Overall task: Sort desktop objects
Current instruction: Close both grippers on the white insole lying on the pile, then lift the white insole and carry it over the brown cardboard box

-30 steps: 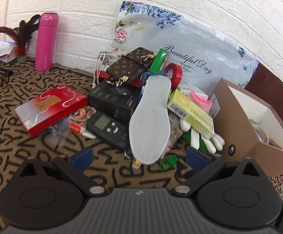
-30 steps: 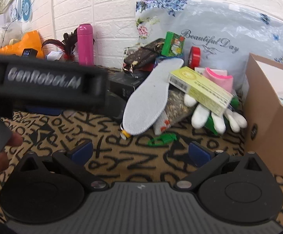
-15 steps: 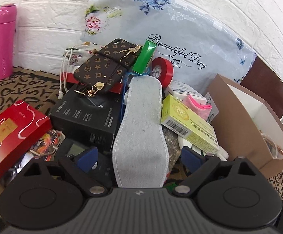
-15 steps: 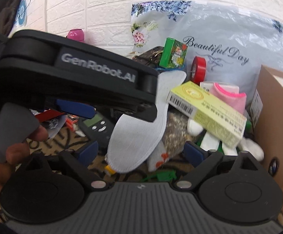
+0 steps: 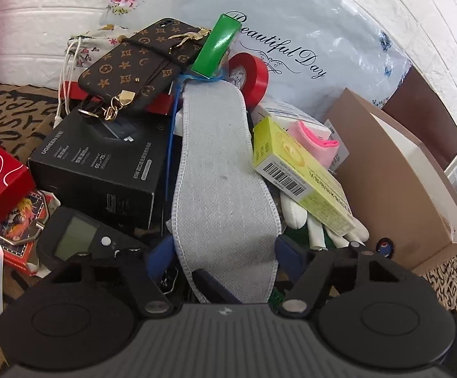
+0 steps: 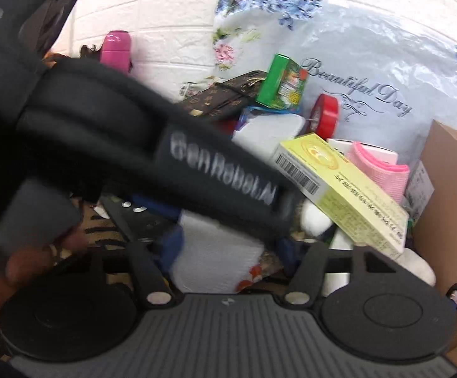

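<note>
I have the grey fabric shoe insole lying on top of the heap, its toe end up against the small green carton and its heel end between the fingers of my left gripper, whose jaws are closing around it; I cannot tell whether the blue pads are pressing yet. My right gripper is closing too, with the same pale heel between its fingers, though the left rig's black body blocks most of that view.

I judge the insole light, thin and floppy (stitched edge, woven face, so not slippery). It should fold or droop if lifted from one end, so pinching across the heel edges looks right, with care not to drag the yellow-green barcoded box leaning on its side.

Underneath is a tan cloth printed with black letters. A white brick-pattern wall backs the pile, and an open brown cardboard box stands just to the right.
</note>
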Tool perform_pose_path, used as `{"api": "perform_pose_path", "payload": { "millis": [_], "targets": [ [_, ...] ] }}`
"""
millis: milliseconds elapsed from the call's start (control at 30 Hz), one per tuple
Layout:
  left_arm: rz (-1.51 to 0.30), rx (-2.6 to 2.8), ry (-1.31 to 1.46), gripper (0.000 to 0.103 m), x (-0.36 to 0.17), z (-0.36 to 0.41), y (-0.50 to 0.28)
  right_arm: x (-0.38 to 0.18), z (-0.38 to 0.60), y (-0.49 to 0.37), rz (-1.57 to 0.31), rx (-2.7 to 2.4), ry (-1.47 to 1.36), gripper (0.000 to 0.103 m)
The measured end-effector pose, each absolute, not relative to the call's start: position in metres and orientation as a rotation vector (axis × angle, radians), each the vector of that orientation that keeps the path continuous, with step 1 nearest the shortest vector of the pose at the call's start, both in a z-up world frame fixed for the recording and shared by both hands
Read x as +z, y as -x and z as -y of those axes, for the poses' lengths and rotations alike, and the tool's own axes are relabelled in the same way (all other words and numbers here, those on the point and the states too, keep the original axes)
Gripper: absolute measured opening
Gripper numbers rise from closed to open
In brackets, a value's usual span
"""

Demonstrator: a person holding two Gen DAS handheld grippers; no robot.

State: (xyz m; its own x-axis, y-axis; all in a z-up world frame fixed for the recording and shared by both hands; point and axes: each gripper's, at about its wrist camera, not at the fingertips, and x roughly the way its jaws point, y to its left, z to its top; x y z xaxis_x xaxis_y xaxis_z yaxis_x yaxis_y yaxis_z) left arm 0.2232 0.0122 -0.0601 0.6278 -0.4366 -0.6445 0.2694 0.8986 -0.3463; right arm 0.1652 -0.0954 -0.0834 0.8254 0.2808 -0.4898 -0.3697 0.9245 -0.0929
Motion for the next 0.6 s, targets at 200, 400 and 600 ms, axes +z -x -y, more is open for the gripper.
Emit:
{"api": "perform_pose_path", "payload": {
  "millis": [200,400,600],
  "targets": [
    [-0.805,-0.354,0.218,0.055,-0.057,-0.014,-0.211,-0.076,0.111,-0.163,-0.520,0.354,0.123,0.039],
    [-0.801,-0.315,0.240,0.044,-0.053,-0.011,-0.183,-0.071,0.119,-0.143,-0.551,0.371,0.121,0.035],
    [-0.787,-0.313,0.277,0.042,-0.045,-0.008,-0.137,-0.063,0.133,-0.107,-0.570,0.413,0.105,0.034]
  ]
}}
